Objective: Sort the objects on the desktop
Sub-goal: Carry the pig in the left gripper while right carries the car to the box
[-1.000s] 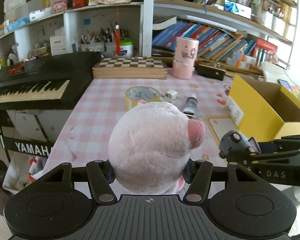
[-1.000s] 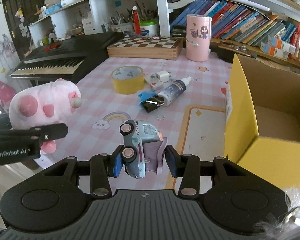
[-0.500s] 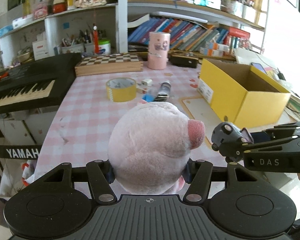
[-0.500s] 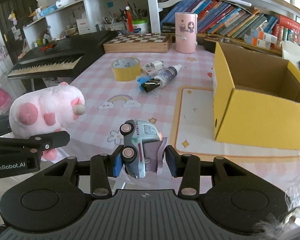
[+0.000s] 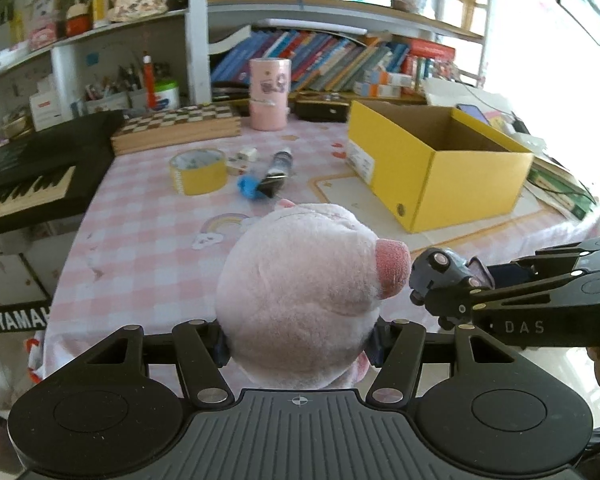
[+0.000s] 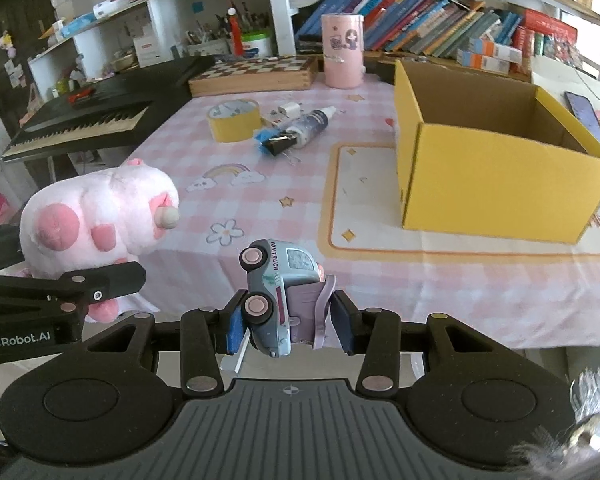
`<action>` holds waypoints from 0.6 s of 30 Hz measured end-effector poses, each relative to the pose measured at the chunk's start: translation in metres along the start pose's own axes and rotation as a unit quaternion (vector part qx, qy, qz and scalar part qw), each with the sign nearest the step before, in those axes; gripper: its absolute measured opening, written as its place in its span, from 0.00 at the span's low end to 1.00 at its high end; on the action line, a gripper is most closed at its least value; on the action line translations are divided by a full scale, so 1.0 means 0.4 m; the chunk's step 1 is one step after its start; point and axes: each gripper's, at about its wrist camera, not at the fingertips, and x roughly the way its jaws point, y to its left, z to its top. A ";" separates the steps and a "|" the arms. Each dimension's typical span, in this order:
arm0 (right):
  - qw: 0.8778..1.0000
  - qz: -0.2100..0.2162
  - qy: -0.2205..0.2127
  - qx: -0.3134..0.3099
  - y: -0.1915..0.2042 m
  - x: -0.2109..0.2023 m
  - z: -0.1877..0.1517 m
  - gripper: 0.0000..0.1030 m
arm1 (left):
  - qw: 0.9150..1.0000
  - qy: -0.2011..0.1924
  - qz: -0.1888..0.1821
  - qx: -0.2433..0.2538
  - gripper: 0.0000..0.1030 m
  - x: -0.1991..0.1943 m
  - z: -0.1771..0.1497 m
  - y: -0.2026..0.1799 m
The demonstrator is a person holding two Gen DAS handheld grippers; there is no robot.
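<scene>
My left gripper (image 5: pixel 300 344) is shut on a pink plush pig (image 5: pixel 304 296), held off the table's front edge; the pig also shows in the right wrist view (image 6: pixel 100 216). My right gripper (image 6: pixel 288 324) is shut on a pale blue toy truck (image 6: pixel 278 280), which also shows at the right of the left wrist view (image 5: pixel 444 276), close beside the pig. An open yellow cardboard box (image 6: pixel 496 160) stands on the pink checked table (image 6: pixel 260 192), to the right; it also shows in the left wrist view (image 5: pixel 440 160).
On the table lie a yellow tape roll (image 6: pixel 234 120), a spray bottle (image 6: pixel 312 122), a black binder clip (image 6: pixel 278 144) and a white charger (image 6: pixel 288 110). A chessboard box (image 6: pixel 252 74) and pink canister (image 6: pixel 342 50) stand at the back. A black keyboard (image 6: pixel 84 120) lies left.
Both grippers have pulled back from the table and risen with their loads. The box and table items now look farther away. The truck has come closer to the pig.
</scene>
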 end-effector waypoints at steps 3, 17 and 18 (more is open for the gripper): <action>1.000 -0.009 0.002 0.008 -0.009 -0.014 -0.021 0.40 | 1.000 0.003 -0.013 0.011 0.57 0.003 -0.003 -0.018; 0.994 -0.073 -0.003 0.086 -0.089 -0.087 -0.099 0.40 | 0.993 0.010 -0.089 0.081 0.57 0.033 0.007 -0.122; 0.993 -0.078 -0.004 0.091 -0.094 -0.092 -0.103 0.40 | 0.992 0.011 -0.095 0.086 0.57 0.036 0.007 -0.129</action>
